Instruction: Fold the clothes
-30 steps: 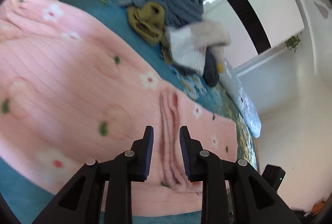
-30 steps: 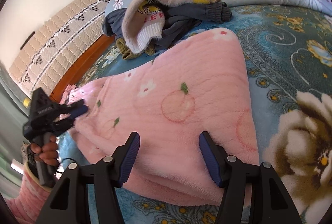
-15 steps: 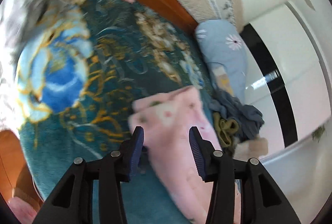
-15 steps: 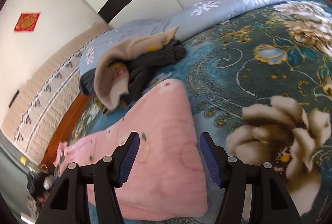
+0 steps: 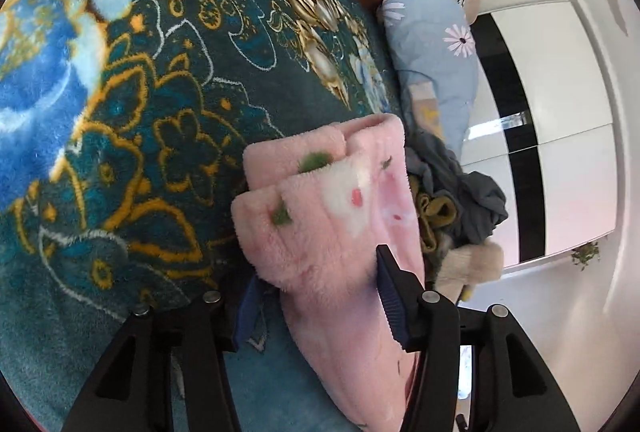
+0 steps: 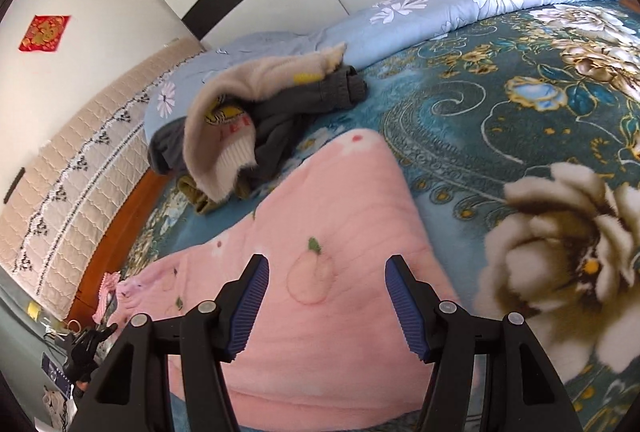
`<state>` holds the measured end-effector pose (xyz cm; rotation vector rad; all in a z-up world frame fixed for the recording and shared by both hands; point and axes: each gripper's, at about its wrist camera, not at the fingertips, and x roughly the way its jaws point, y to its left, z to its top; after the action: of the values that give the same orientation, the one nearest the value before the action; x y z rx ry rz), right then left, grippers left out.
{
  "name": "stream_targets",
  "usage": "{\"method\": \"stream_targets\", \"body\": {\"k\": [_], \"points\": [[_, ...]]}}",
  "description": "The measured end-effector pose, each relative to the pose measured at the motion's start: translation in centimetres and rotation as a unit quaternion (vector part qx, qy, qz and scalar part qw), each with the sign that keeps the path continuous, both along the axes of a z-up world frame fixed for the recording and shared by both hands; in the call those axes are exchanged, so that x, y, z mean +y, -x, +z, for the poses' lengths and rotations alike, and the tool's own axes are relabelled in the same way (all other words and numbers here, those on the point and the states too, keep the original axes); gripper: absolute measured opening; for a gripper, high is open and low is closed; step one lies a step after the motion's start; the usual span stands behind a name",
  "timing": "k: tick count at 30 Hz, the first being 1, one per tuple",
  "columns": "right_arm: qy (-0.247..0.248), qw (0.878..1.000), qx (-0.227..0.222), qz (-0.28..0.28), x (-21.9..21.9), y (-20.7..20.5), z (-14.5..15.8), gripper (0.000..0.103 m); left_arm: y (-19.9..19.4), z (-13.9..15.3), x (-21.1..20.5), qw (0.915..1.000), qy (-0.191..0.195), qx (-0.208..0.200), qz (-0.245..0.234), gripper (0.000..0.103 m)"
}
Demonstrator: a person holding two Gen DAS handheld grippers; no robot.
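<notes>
Left tongs (image 5: 316,288) are opening around the pink garment (image 5: 340,216), which hides one pad; right tongs (image 6: 326,306) gape empty.

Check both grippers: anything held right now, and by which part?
Nothing firmly held. The left gripper is opening, with the folded pink fleece garment's end between its fingers. The right gripper is open above that garment.

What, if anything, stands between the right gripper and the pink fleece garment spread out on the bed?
Nothing visible does. The right gripper hangs with its jaws apart directly above the pink fleece garment, with only open air between them. The pile of other clothes lies farther off, beyond the garment's far end.
</notes>
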<state>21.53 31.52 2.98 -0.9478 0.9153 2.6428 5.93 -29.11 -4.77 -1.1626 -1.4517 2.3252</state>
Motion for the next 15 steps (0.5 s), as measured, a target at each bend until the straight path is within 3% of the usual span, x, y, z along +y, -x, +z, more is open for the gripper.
{"method": "stream_targets", "body": {"k": [5,8,12,15], "points": [[-0.019,0.999,-0.026,-0.003,-1.7,1.3,0.4,0.064,0.8,0.3,0.1,0.9999,-0.007,0.012,0.008,0.053],[-0.03,0.999,-0.034,0.004,-2.4,1.5,0.7,0.064,0.9,0.3,0.3,0.9998,0.001,-0.004,0.019,0.05],[-0.048,0.998,-0.047,0.004,-2.8,1.3,0.9,0.064,0.8,0.3,0.2,0.9997,0.012,-0.003,0.021,0.034],[-0.037,0.998,-0.046,0.0,-2.1,0.7,0.9,0.064,0.6,0.1,0.1,0.9997,0.015,-0.003,0.021,0.027]]}}
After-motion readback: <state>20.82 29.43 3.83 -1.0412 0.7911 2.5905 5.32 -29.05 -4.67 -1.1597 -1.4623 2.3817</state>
